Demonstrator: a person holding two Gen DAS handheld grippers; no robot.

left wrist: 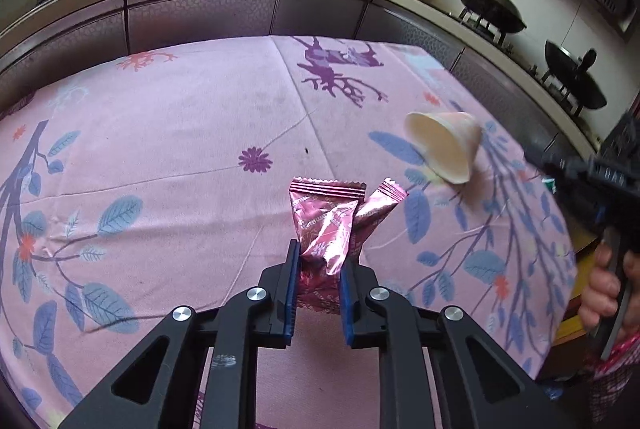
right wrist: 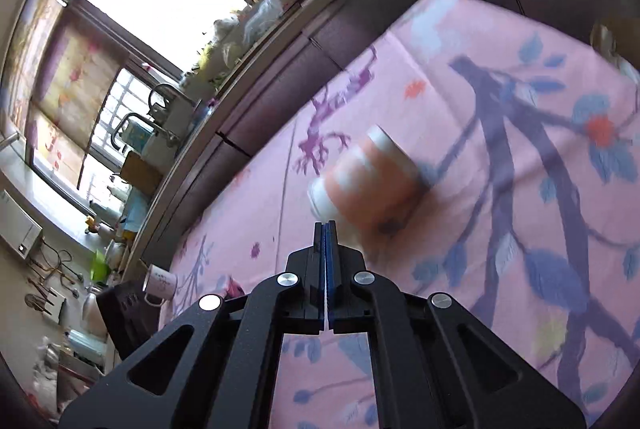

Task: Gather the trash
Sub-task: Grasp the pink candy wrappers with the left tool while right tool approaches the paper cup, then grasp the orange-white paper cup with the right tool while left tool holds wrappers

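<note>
the left gripper (left wrist: 320,261) has its blue pads closed on the bottom of one pink wrapper (left wrist: 326,225), which stands up between them above the tablecloth (left wrist: 180,133); a second wrapper (left wrist: 378,207) leans against it just to the right, and whether it is caught too i cannot tell. the right gripper (right wrist: 326,229) has its jaws pressed together with nothing visibly between them; its tip sits at the rim of a blurred paper cup (right wrist: 364,177) lying on its side on the cloth, and any contact is lost in the blur. in the left view that cup (left wrist: 444,145) lies near the table's right edge, past the wrappers. so the step looks like gathering: wrapper picked, cup not yet taken. next the right jaws would need to open and close on the cup's rim, and the wrappers need carrying to a bin, none in view. count: two wrappers, one cup, two grippers.
</note>
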